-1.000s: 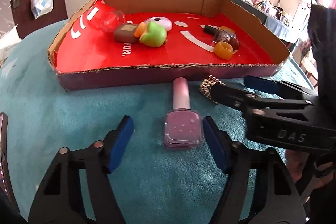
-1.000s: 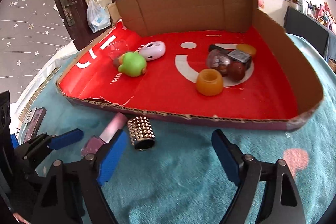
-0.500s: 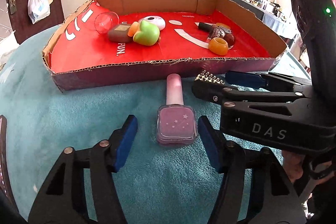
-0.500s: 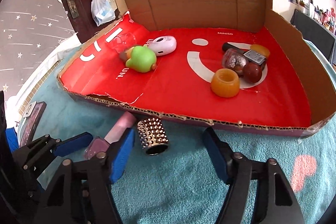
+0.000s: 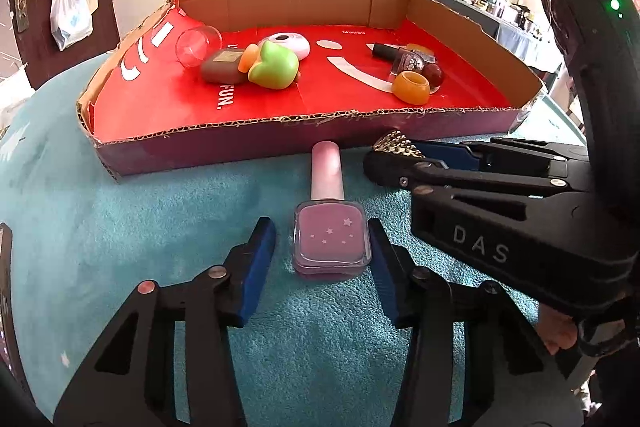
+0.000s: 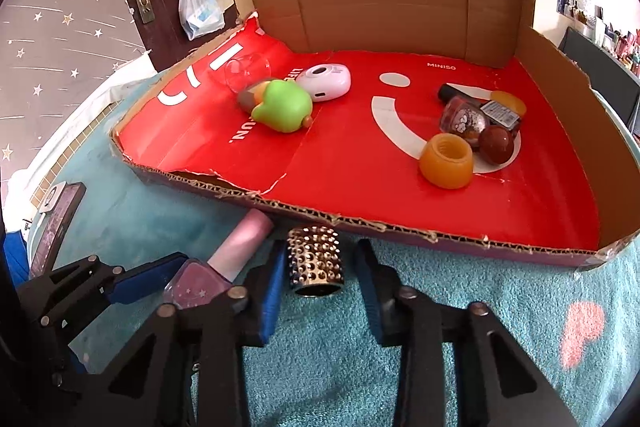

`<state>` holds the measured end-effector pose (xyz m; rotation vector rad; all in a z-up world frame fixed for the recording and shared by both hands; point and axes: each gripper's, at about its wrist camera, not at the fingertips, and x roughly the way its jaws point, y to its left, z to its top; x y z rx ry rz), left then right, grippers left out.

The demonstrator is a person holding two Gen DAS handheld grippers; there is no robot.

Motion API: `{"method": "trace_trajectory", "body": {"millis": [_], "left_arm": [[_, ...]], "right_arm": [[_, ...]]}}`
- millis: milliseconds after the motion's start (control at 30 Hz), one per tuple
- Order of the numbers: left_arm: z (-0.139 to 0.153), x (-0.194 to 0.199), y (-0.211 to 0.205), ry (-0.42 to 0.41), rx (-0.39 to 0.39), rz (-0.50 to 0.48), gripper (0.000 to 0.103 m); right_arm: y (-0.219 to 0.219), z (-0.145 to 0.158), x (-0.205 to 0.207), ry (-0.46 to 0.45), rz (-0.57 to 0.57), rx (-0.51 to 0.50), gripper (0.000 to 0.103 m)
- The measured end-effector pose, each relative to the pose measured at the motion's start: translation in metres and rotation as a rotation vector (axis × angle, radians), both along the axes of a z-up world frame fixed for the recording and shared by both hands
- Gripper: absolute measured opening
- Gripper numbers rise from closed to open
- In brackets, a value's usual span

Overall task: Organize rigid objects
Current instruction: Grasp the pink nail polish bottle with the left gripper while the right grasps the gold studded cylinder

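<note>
Careful: left gripper (image 5: 322, 255) jaws closing round nail polish bottle (image 5: 330, 245), not clamped; right gripper (image 6: 320, 273) clamped on studded cup (image 6: 316, 263). Lifting together risks a knock.

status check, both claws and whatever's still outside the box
Left claw closing around pink polish bottle, gap on one side. Right claw shut on studded cylinder. Both on the teal cloth, box front wall just ahead.

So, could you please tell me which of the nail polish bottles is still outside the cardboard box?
The pink nail polish bottle, lying on the teal cloth between the left gripper's closing jaws; the dark glittery one lies inside the box.
</note>
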<state>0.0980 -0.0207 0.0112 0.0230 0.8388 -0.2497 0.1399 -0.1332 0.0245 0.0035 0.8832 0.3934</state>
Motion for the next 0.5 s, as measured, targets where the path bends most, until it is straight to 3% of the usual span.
{"method": "trace_trajectory", "body": {"millis": [500], "left_arm": [[0.0,0.001,-0.001,0.0,0.01,0.002,0.042]], "right_arm": [[-0.038,-0.001,-0.027,-0.027,-0.072,-0.047,0.027]]}}
